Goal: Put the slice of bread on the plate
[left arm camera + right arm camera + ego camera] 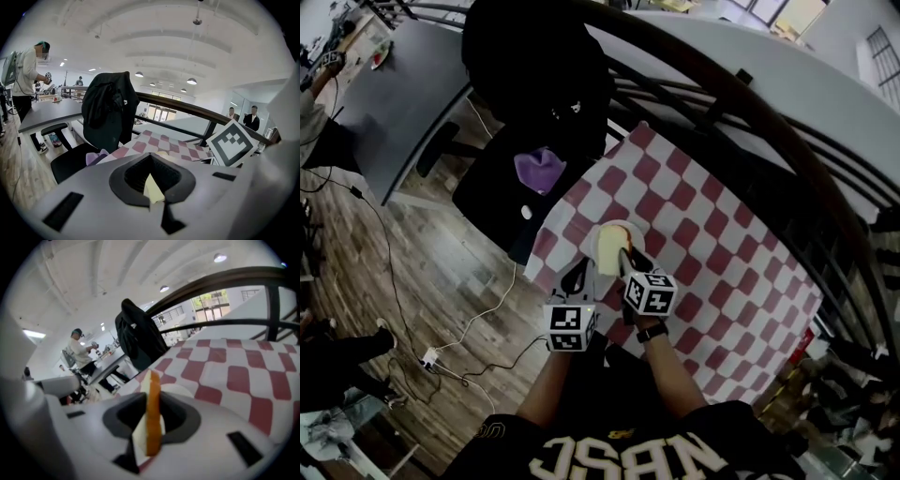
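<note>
A slice of bread point(610, 247) with an orange crust hangs just above the near-left corner of the red-and-white checked table point(712, 234). My right gripper point(627, 259) is shut on it. In the right gripper view the slice point(153, 408) stands edge-on between the jaws. A white plate point(624, 227) lies on the cloth directly beneath and beyond the bread, and part of the plate point(182, 390) shows past the jaws. My left gripper point(584, 274) comes in from the left, and a pale corner of the slice point(152, 188) sits pinched where its jaws meet.
A black office chair draped with a black jacket point(534, 84) and a purple cloth point(540, 170) stands left of the table. A dark railing point(769, 122) curves behind it. A grey desk point(384, 103) and cables on the wooden floor point(469, 328) are at the left.
</note>
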Motion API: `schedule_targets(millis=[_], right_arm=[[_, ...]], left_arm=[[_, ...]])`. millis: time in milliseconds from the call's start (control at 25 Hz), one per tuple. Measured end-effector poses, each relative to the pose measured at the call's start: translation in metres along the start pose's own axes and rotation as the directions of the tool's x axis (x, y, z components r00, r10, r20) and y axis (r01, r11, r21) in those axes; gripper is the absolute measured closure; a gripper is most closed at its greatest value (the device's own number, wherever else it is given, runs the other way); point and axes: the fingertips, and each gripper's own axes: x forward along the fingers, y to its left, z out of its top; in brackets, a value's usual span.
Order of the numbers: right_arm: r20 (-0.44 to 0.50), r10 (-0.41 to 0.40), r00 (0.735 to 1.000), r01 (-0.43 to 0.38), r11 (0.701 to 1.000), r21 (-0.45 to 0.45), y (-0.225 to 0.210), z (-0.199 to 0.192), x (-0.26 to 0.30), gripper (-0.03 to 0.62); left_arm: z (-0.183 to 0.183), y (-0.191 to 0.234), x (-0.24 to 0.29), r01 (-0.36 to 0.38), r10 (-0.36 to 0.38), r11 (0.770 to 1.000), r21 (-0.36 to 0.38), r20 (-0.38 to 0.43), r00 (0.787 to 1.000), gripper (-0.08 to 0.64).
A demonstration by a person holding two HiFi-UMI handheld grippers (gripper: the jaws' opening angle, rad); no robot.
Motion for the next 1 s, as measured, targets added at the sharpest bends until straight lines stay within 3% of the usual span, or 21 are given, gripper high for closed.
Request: schedule_targets(millis=[320,520,560,640,680,840,1000], right_arm=[[-0.053,-0.08,0.995,0.081,0.996,0.023,-0.025,-0.011,0.021,0.483],[-0.096,-0.162,0.982,0.154,0.985,-0.083,-0.043,-0.017,0.029,0.458],[-0.105,-0.183,0.978,0.169,0.978,-0.125,-0.046,-0.019,0.029,0.442],[-0.103,-0.215,0.971,0.193,0.963,-0.19,-0.05,-0.019,0.025,0.318],[-0.088,-0.219,0.972,0.199,0.961,-0.193,-0.051,-0.016,0.021,0.314],[0.008,-0.174,0.985,0.174,0.977,-0.127,-0.044,0.008,-0.003,0.316],[0.101,-0.096,0.99,0.112,0.981,-0.159,-0.02,0.033,-0.036,0.321]], left_arm=[[-0.002,0.011,0.005,-0.012,0.012,1.0,-0.016,-0.011,1.0,0.541],[-0.001,0.004,0.006,0.005,-0.005,1.0,-0.002,-0.009,1.0,0.541],[0.0,0.003,0.006,0.007,-0.007,1.0,0.001,-0.006,1.0,0.541],[0.003,-0.001,0.005,0.012,-0.012,1.0,0.005,0.0,1.0,0.541],[0.005,-0.003,0.004,0.015,-0.015,1.0,0.006,0.003,1.0,0.541],[0.018,-0.01,0.002,0.024,-0.024,0.999,0.024,0.031,0.999,0.541],[0.039,-0.021,-0.004,0.029,-0.033,0.998,0.05,0.081,0.996,0.541]])
